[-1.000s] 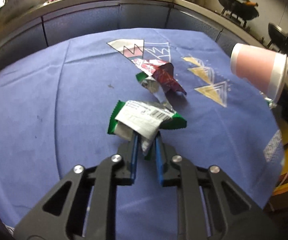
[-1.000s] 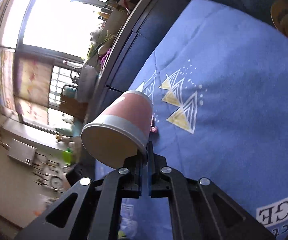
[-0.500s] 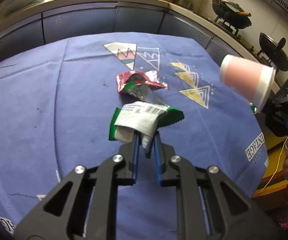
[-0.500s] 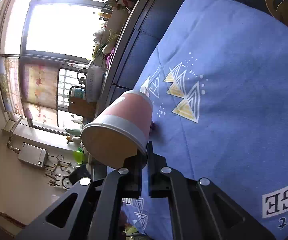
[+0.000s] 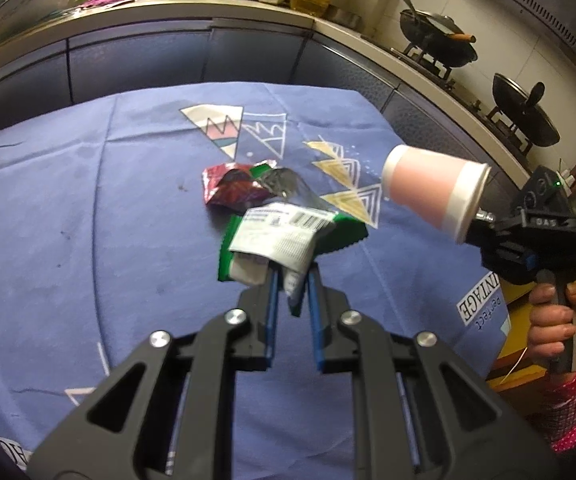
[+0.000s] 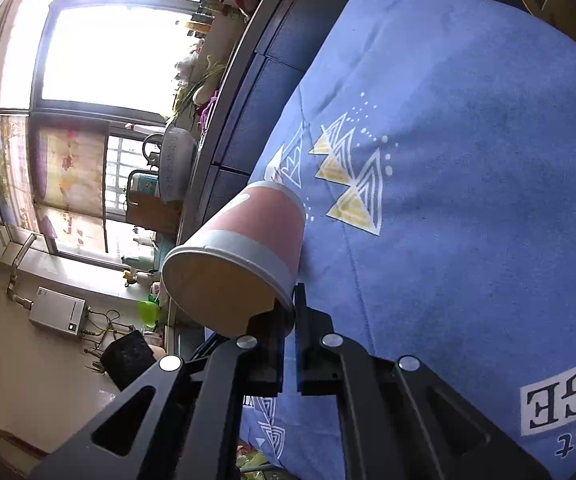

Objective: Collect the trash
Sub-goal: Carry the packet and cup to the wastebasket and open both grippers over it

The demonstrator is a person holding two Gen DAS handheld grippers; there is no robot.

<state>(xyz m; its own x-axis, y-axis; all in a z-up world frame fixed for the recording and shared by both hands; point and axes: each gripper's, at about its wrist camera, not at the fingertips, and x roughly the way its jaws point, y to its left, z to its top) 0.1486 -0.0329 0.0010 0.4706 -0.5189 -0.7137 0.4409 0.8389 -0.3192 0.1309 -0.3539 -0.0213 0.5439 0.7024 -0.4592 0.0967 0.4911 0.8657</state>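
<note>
At frame centre, the left gripper (image 5: pixel 291 280) clenched a green-and-white wrapper (image 5: pixel 283 236); at right, the right gripper (image 6: pixel 288 300) pinched a pink paper cup (image 6: pixel 243 252) by its rim.

Green-and-white wrapper (image 5: pixel 283 236), crumpled, barcode label facing up, pinched between the left gripper (image 5: pixel 291 280) fingers and lifted clear of the blue tablecloth (image 5: pixel 87 208). Red foil wrapper (image 5: pixel 231 188), crumpled, lying on the tablecloth beyond the green one, tangled with a silvery scrap (image 5: pixel 288 188). Pink paper cup (image 5: pixel 432 192) with white rim band, tipped sideways above the tablecloth's edge, rim clamped by the right gripper (image 6: pixel 290 312), mouth facing that gripper.
</note>
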